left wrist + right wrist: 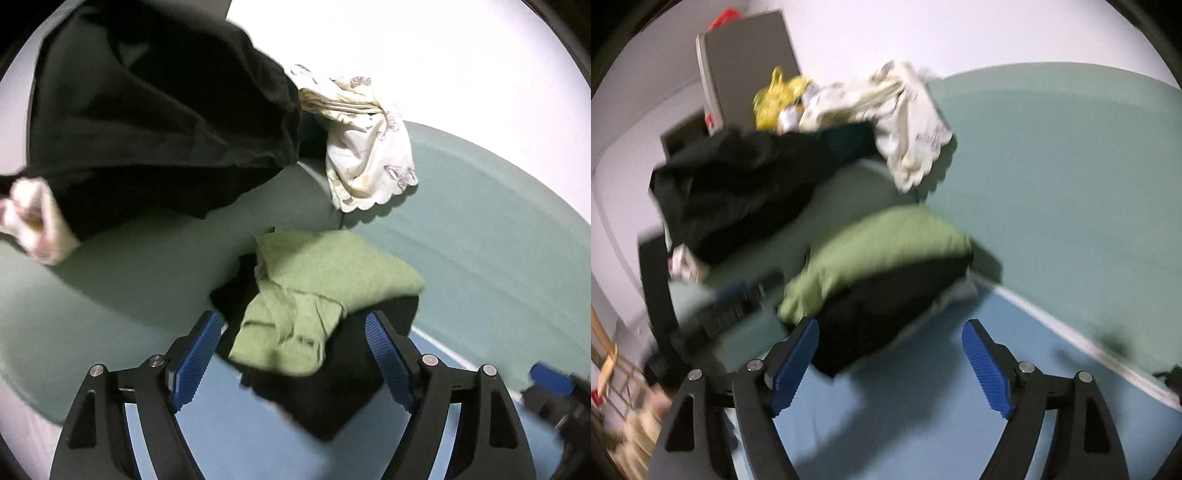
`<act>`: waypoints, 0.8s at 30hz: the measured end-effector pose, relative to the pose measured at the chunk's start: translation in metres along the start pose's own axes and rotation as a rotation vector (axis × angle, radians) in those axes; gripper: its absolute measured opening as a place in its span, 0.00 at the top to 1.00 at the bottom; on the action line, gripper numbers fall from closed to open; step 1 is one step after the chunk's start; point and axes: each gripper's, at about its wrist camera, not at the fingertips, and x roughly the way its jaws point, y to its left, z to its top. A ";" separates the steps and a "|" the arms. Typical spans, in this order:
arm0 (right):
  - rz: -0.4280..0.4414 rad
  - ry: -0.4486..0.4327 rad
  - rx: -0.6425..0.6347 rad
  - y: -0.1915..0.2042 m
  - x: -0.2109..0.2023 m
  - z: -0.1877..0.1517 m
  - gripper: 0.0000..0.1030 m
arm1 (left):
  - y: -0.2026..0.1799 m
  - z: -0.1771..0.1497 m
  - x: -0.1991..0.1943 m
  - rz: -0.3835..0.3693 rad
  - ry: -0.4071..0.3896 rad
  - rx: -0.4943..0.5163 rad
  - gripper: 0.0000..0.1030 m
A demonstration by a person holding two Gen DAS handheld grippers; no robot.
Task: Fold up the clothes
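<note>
- A folded green sweater (314, 295), soft and fuzzy with a ribbed hem, lies on top of a folded black garment (332, 387). Together they form a small, squarish stack. This stack is the landmark for everything below.
- The stack rests on a bed (498, 240) with a smooth, pale green sheet. Its near corner overhangs a light blue sheet (240, 435) that begins just in front of it, edged with a white stripe to the right.
- Left claw (293, 358): black arms with ribbed blue pads, spread wide, nothing between them. It hovers just in front of the stack, pads on either side of the near corner and apart from the cloth.
- Right claw (890, 365): same build, also spread wide and empty, hanging over the blue sheet just in front of the stack.
- Behind the stack and to the left, a big, loosely crumpled black garment (155, 129) is heaped on a rounded green pillow (155, 266).
- Behind the stack, a cream cloth (369, 158) with a scalloped edge and a faint printed pattern drapes over the heap's right end.
- In the right wrist view, something crinkled and yellow (779, 98) sits beyond the cream cloth, in front of a flat grey panel (750, 62) leaning against a plain white wall (997, 33).
- Both views are blurred by motion.
</note>
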 end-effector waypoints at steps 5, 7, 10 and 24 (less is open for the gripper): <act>-0.027 0.019 -0.039 0.032 0.001 -0.020 0.06 | -0.011 0.000 -0.032 0.040 -0.004 0.028 0.21; -0.054 -0.014 -0.087 0.040 -0.023 -0.035 0.04 | -0.010 -0.004 -0.048 0.048 0.004 0.034 0.21; -0.058 -0.036 -0.118 0.050 -0.039 -0.043 0.01 | -0.015 -0.006 -0.062 0.063 0.014 0.055 0.21; -0.081 -0.017 -0.125 0.080 -0.037 -0.047 0.00 | -0.022 -0.042 -0.095 0.119 0.030 0.073 0.21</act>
